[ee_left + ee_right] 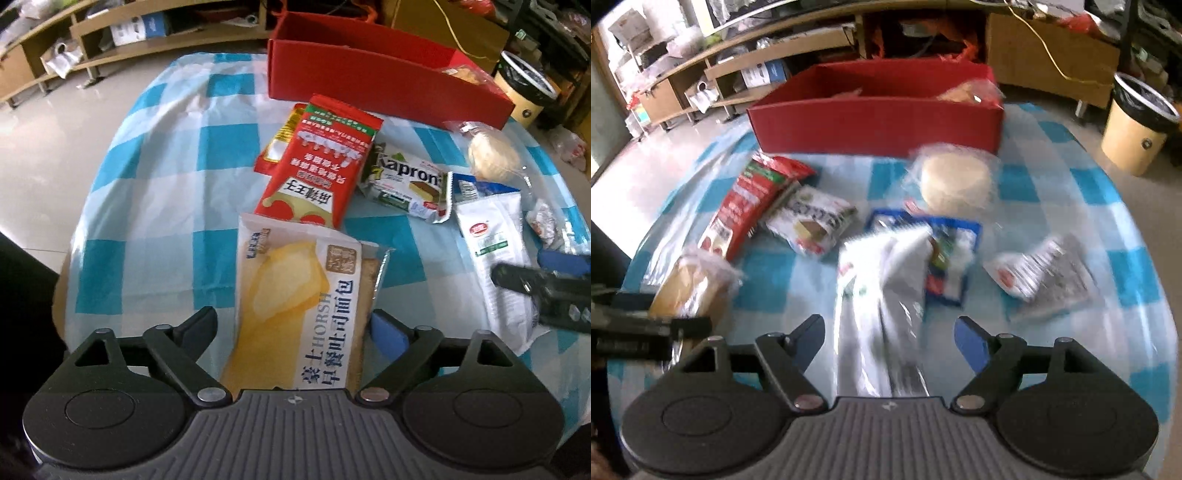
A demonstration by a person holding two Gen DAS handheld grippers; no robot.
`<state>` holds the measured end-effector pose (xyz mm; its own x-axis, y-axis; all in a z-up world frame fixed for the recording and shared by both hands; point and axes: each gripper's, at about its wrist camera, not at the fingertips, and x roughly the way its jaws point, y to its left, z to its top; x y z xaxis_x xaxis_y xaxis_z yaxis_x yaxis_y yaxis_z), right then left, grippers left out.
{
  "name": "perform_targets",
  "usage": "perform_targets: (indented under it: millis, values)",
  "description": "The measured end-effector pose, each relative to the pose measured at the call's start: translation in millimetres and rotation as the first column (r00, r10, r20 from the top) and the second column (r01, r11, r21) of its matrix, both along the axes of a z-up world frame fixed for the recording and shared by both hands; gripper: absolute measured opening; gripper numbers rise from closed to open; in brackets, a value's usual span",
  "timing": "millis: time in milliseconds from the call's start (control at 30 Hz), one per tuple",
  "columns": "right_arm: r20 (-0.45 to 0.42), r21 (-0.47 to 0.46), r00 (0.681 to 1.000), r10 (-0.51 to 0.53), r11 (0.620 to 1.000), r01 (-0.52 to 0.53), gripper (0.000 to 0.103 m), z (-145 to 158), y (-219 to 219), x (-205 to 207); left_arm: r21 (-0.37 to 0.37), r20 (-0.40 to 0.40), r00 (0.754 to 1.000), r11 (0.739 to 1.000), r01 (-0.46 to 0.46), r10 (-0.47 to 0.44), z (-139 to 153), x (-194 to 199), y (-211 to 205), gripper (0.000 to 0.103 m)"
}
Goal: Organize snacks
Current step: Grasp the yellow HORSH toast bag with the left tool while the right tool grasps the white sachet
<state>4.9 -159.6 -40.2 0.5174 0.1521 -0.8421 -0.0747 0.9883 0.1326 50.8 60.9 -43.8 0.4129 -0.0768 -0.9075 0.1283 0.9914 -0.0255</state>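
Note:
A yellow and white sliced-bread packet (295,295) lies lengthwise between the fingers of my left gripper (295,325). That gripper is open, with a gap on the packet's left side. My right gripper (890,332) is open over a long white packet (879,295), clear of it on both sides. The red box (879,122) stands at the far edge of the table and has wrapped bread in its right end. A red packet (321,166), a Kapron cake packet (406,184) and a round pastry in clear wrap (493,155) lie between the grippers and the box.
A blue packet (953,258) lies under the white one, and a clear-wrapped snack (1041,273) sits to the right. The checked cloth (166,184) covers the table. Its left edge drops to the floor. A bin (1137,129) stands at the far right, and low shelves (110,44) run behind.

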Motion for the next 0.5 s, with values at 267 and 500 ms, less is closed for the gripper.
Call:
perform_targets:
  millis: [267, 500]
  values:
    - [-0.018, -0.066, 0.999, 0.048, 0.997, -0.049, 0.077, -24.0, 19.7, 9.1, 0.142, 0.034, 0.995, 0.986, 0.089, -0.094, -11.8, -6.4, -22.7, 0.094]
    - [-0.065, -0.059, 0.996, 0.066, 0.996, -0.07, 0.101, -32.6, 22.5, 13.8, 0.075, 0.013, 0.999, 0.997, 0.035, -0.036, -17.8, -7.0, -11.1, 0.098]
